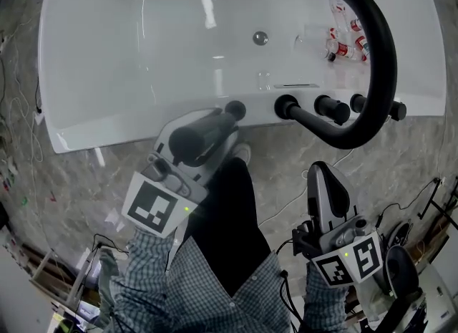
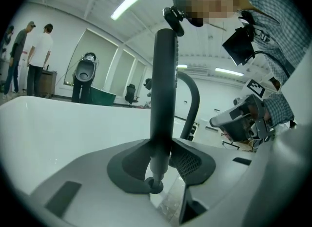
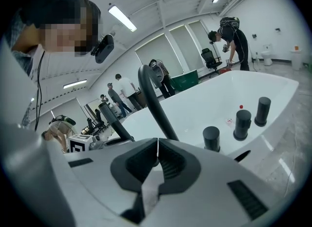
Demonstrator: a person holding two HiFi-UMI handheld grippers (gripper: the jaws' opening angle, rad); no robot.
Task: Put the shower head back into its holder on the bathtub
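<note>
one step left, by my read: seat and release.

head view: left gripper (image 1: pixel 215 127) is over the near rim of the tub (image 1: pixel 129 52), clamped on the shower head (image 1: pixel 197 138). the head's far end sits at a dark round fitting (image 1: pixel 234 110) on the rim, left of the knobs (image 1: pixel 333 108) and spout (image 1: pixel 379 45); probably the holder. right gripper (image 1: pixel 325 181) is well back from the tub, carrying nothing.

left gripper view: jaws pressed on the wand from both sides, wand upright. its thin lower end meets a dark ring just beyond the jaws. cannot tell whether it is fully down in it.

right gripper view: jaws together with nothing between them, tub and spout beyond.

status: head is at the holder, not yet let go. remaining: confirm it is seated, open the left jaws, back away.
</note>
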